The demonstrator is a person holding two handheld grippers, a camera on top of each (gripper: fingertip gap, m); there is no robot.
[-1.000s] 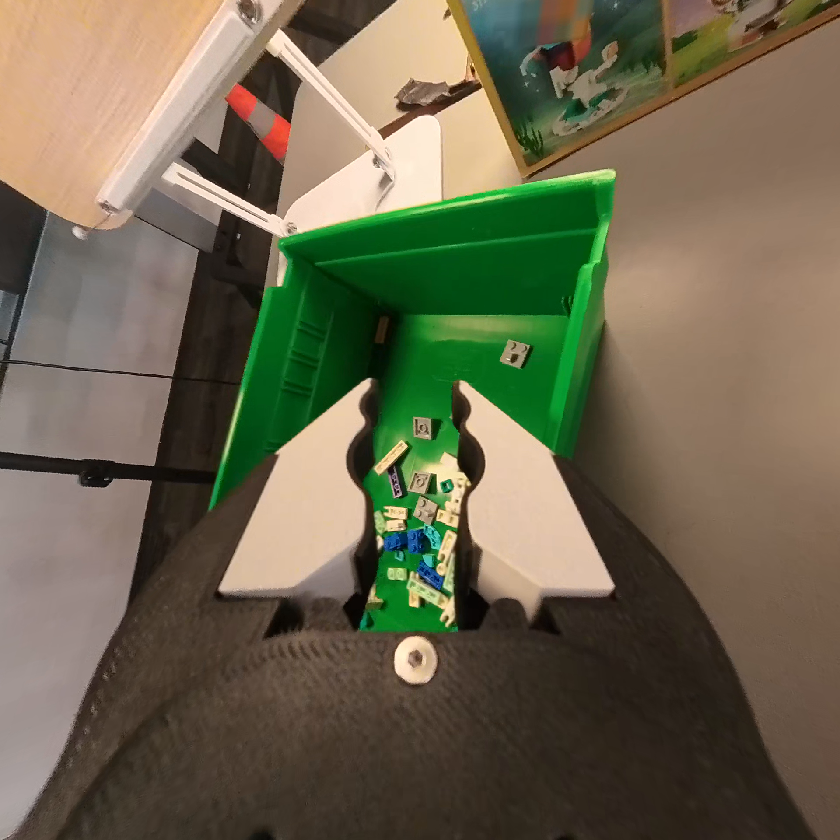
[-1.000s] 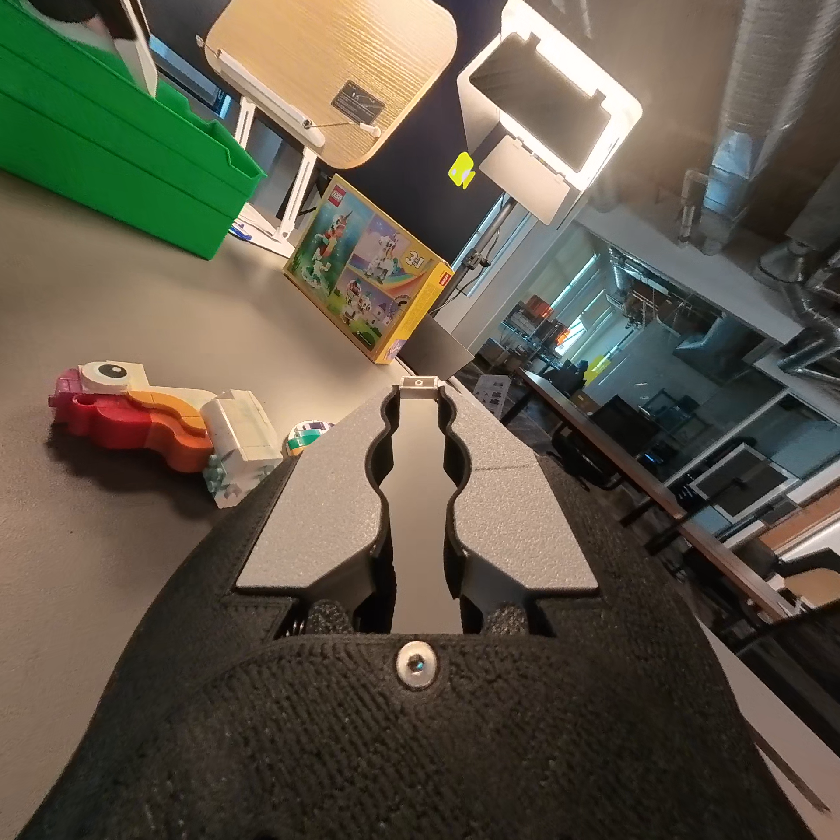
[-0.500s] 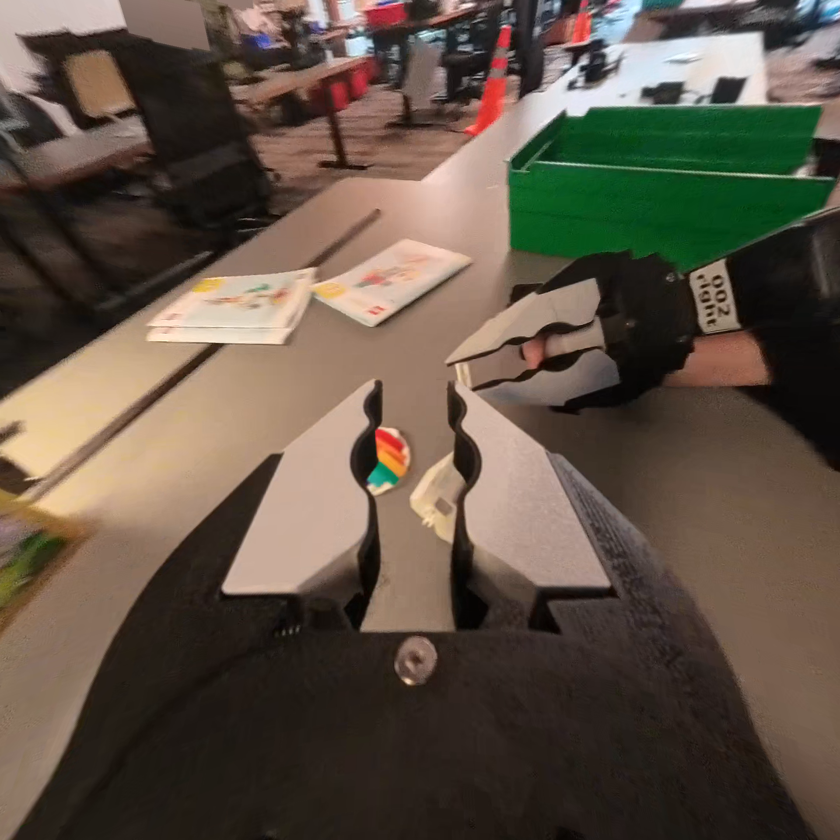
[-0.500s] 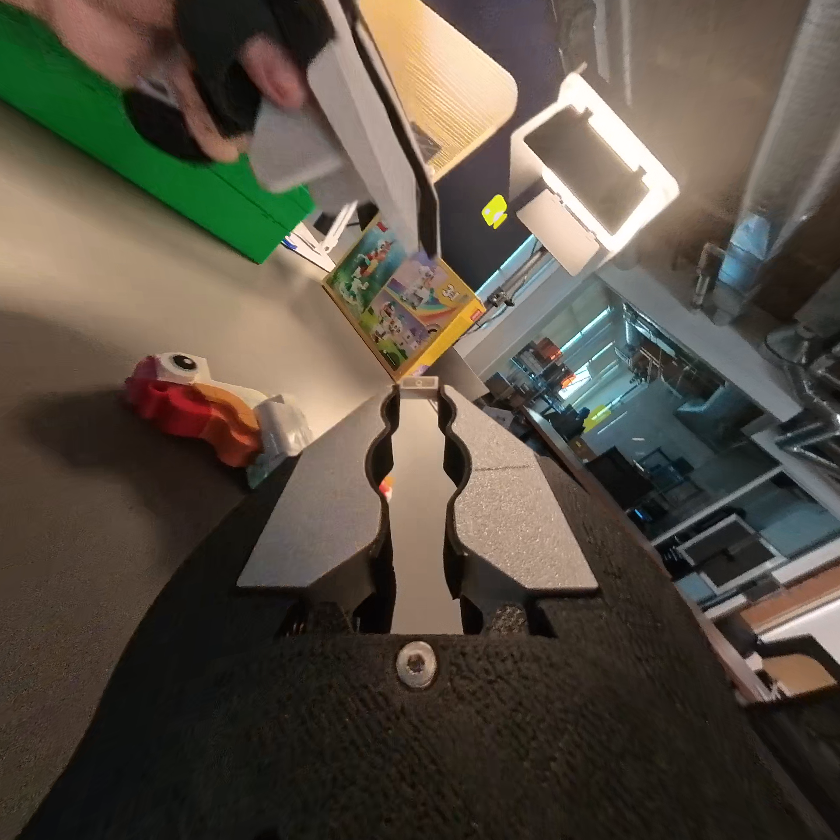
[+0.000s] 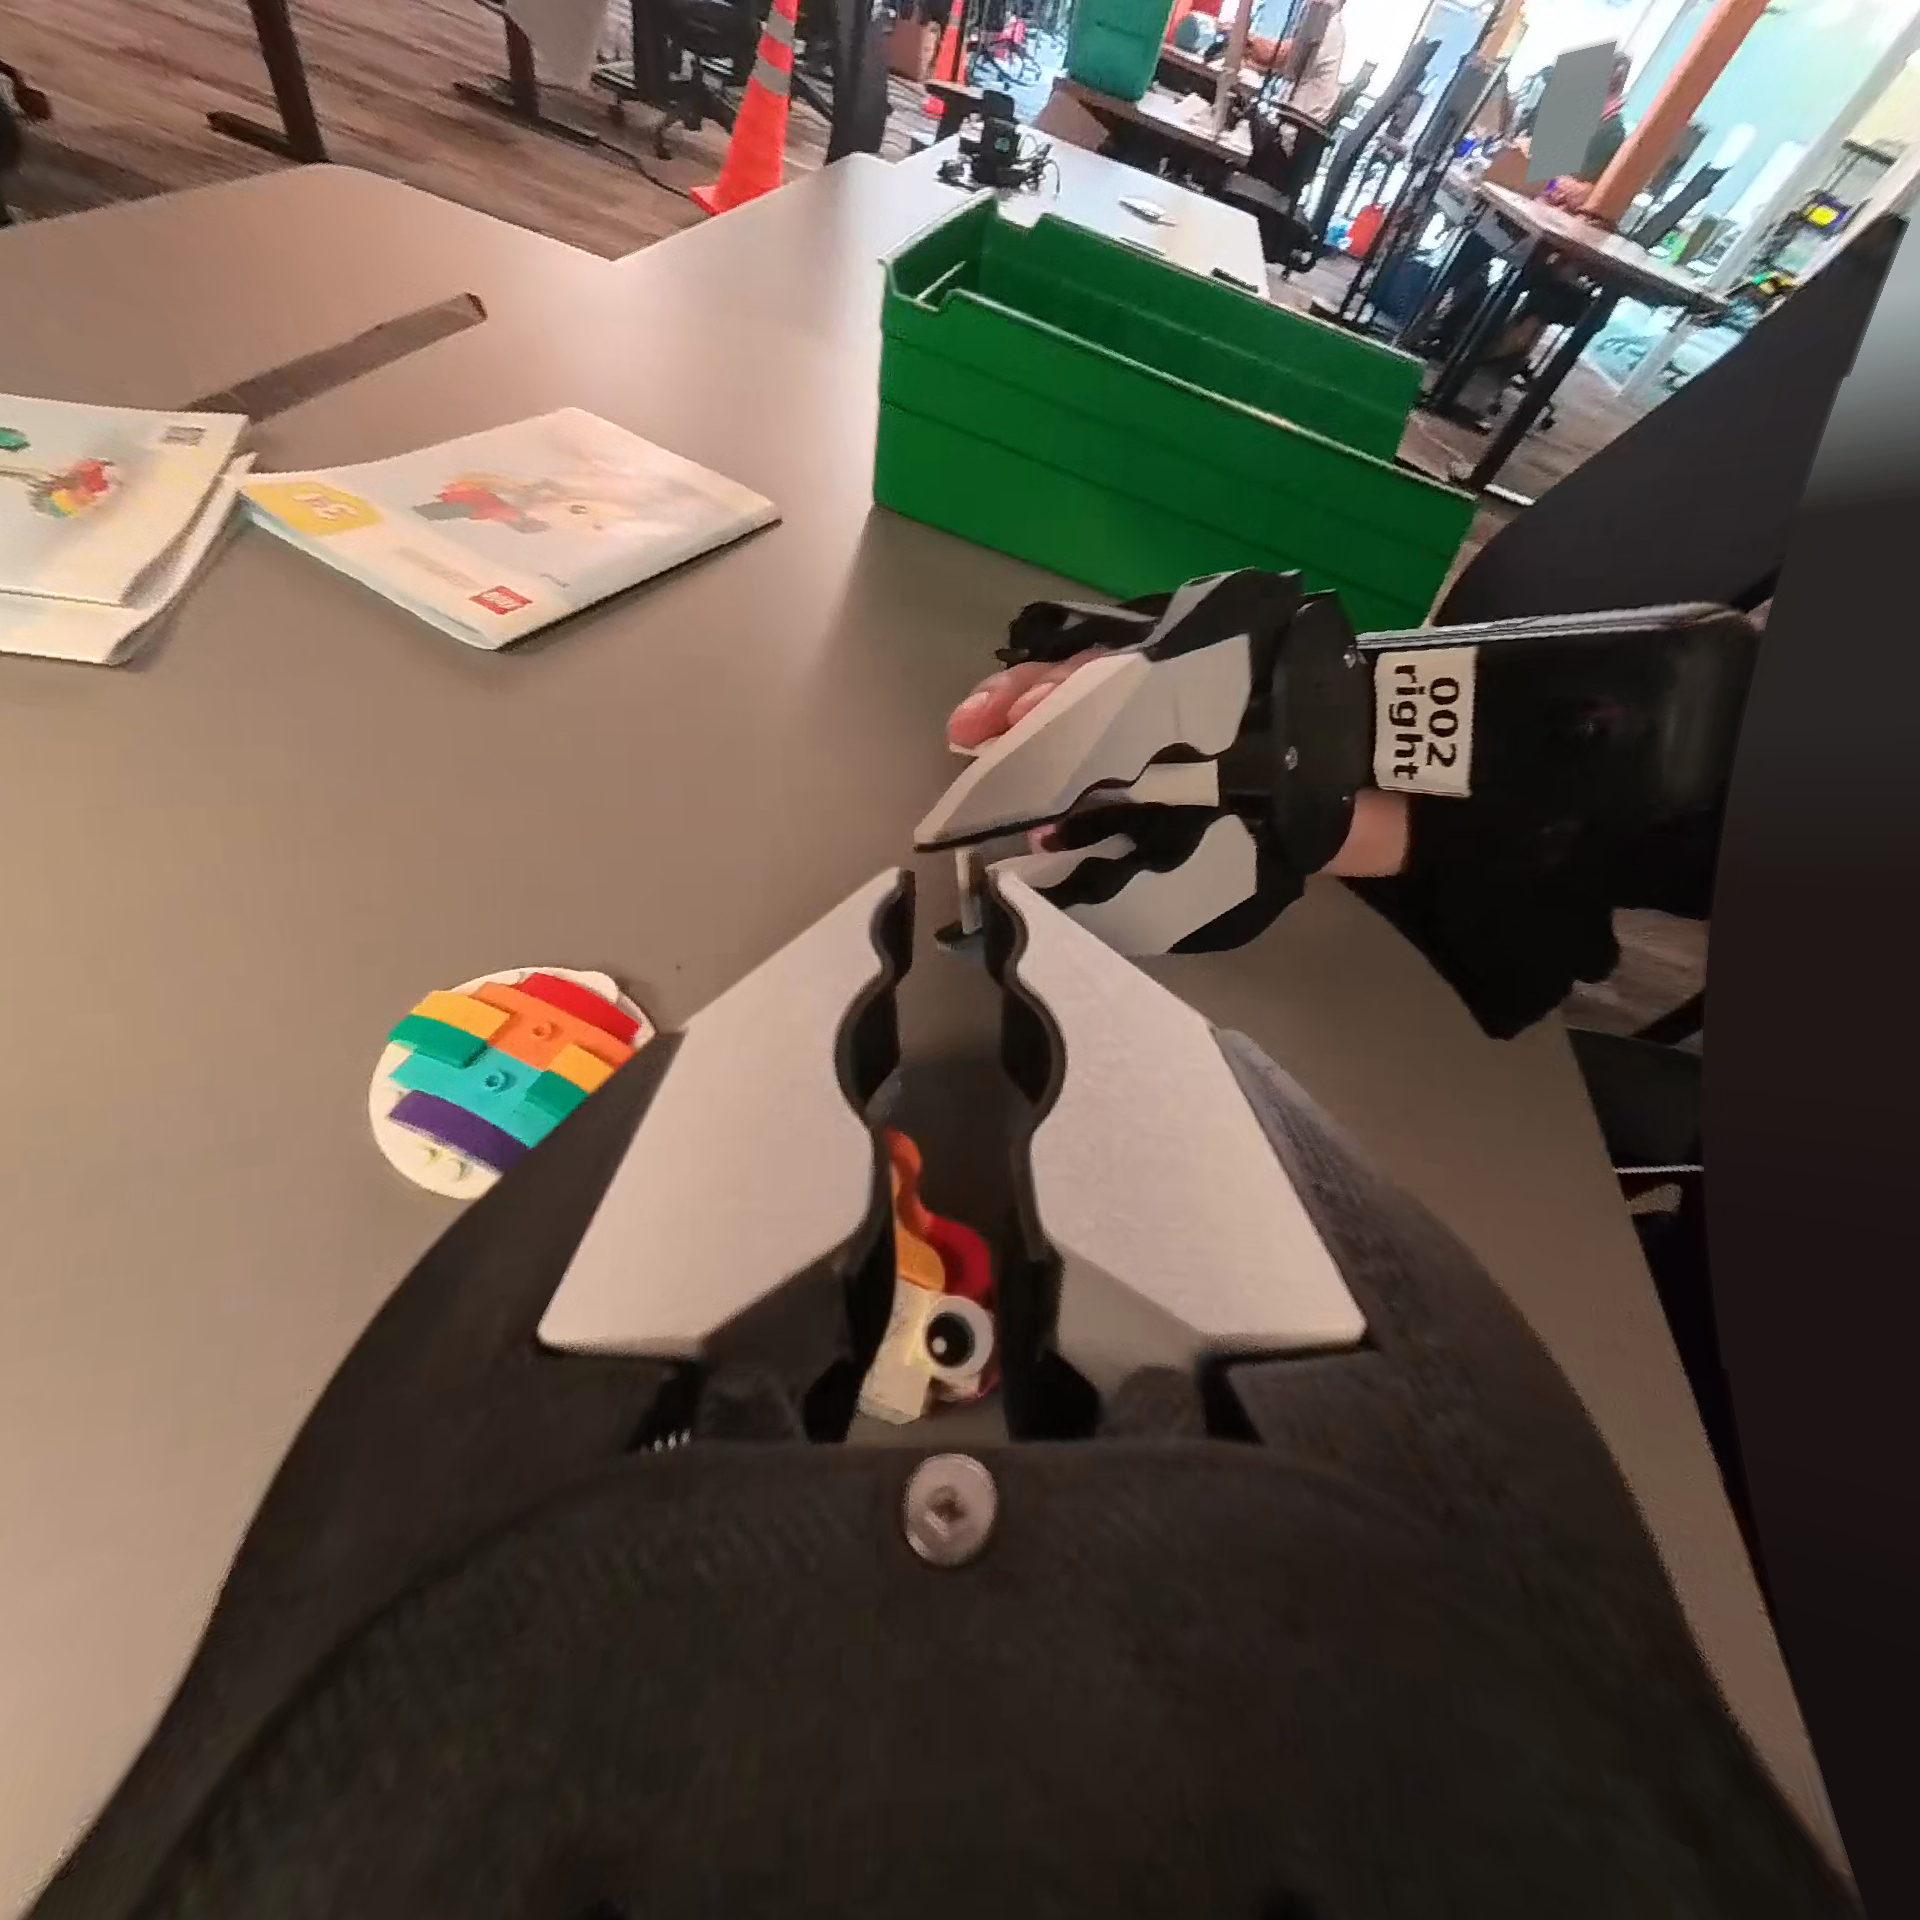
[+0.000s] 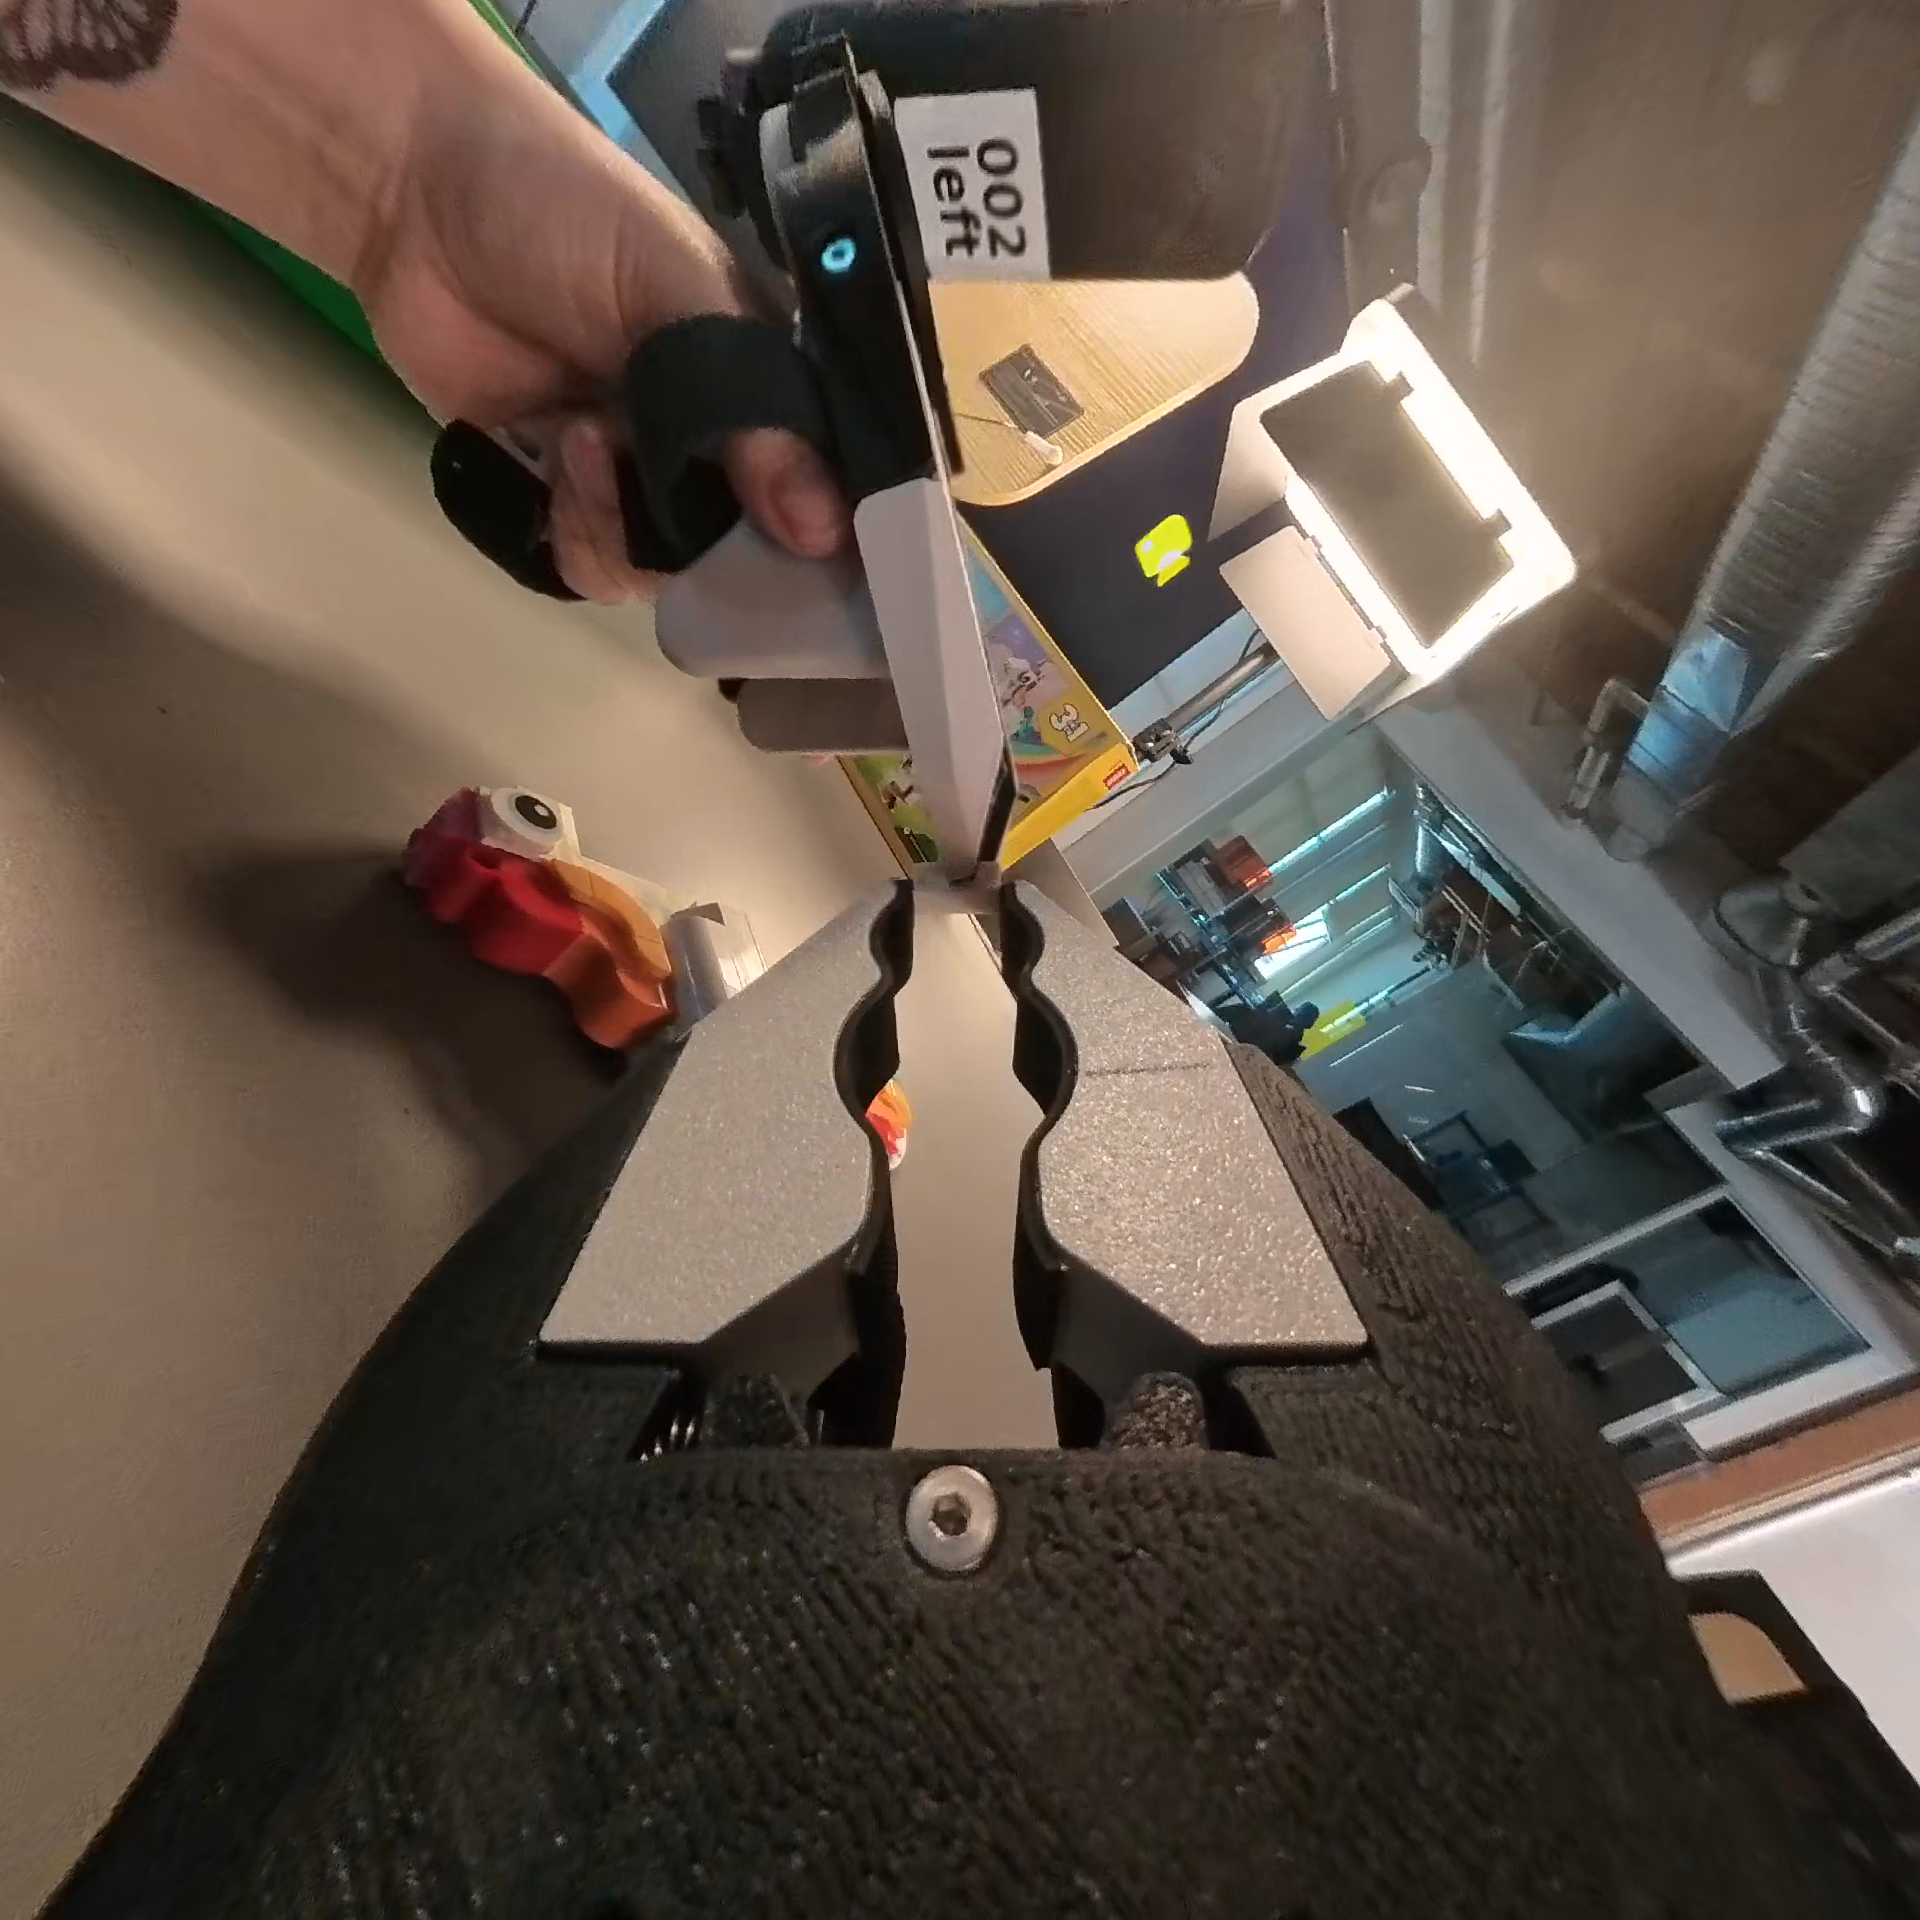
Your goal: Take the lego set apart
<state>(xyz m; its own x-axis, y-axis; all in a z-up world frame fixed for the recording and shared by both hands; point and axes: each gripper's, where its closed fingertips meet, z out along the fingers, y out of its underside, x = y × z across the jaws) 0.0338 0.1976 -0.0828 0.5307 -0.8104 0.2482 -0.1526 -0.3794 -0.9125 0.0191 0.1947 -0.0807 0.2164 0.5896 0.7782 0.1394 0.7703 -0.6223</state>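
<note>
While both grippers' tips (image 5: 951,883) (image 6: 956,894) pinch one small plate (image 5: 968,896), the bird model (image 6: 540,914) lies below.

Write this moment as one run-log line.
left gripper shut on small grey piece | right gripper shut on same piece | red-orange model untouched on table | rainbow disc on table

Rainbow disc (image 5: 509,1081) lies left of the bird model (image 5: 935,1309); bin (image 5: 1143,416) behind.

Bright glaring lamp panel (image 6: 1413,499) upper right, soft tabletop shadows, wide-angle edge distortion, slight blur
</note>
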